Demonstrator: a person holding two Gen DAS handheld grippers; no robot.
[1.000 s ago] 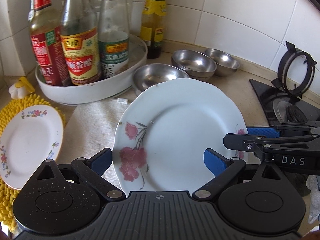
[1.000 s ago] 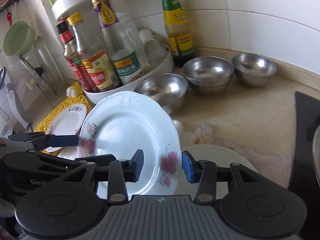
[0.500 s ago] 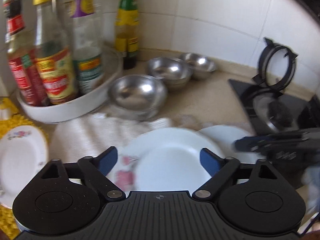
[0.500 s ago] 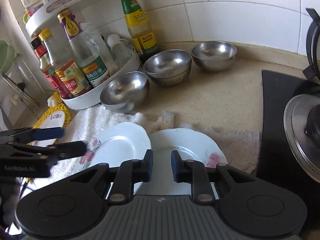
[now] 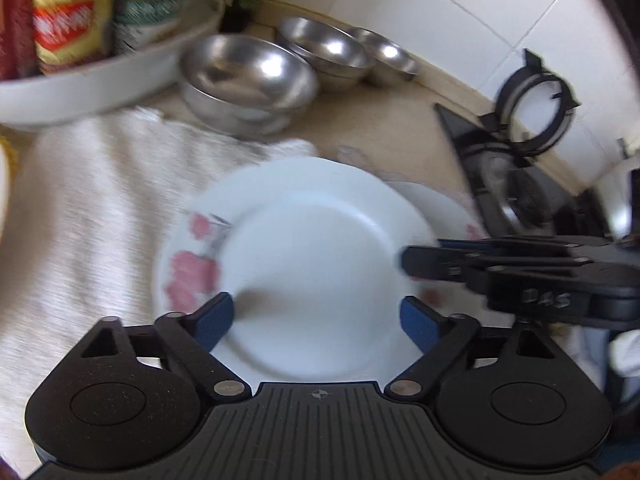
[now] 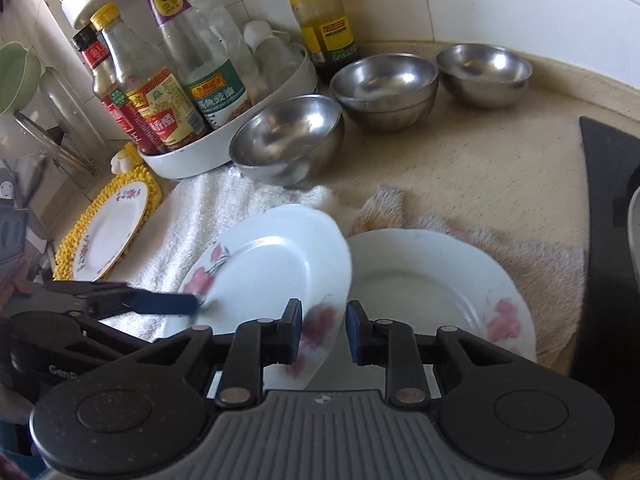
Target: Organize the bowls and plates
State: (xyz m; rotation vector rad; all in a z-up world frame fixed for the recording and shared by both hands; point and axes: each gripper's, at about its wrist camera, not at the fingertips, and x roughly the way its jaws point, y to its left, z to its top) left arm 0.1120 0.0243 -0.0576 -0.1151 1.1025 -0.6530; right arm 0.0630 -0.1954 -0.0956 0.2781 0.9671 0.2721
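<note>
A white plate with pink flowers lies tilted: its left side is low over the white towel and its right edge overlaps a second flowered plate. My right gripper is shut on the tilted plate's near right rim, which crosses the narrow gap at a slant. In the left wrist view my left gripper stands wide open around the same plate's near edge, not clamping it. Three steel bowls sit behind. A small flowered plate rests on a yellow mat.
A white turntable tray full of sauce bottles stands at the back left against the tiled wall. The black stove borders the towel on the right, with a burner ring propped upright. Beige counter lies between the bowls and the plates.
The flowered plate has gone from standing upright to lying nearly flat, lowered toward the towel and second plate. My right fingers stand closer together than a second ago. The left gripper stayed open.
</note>
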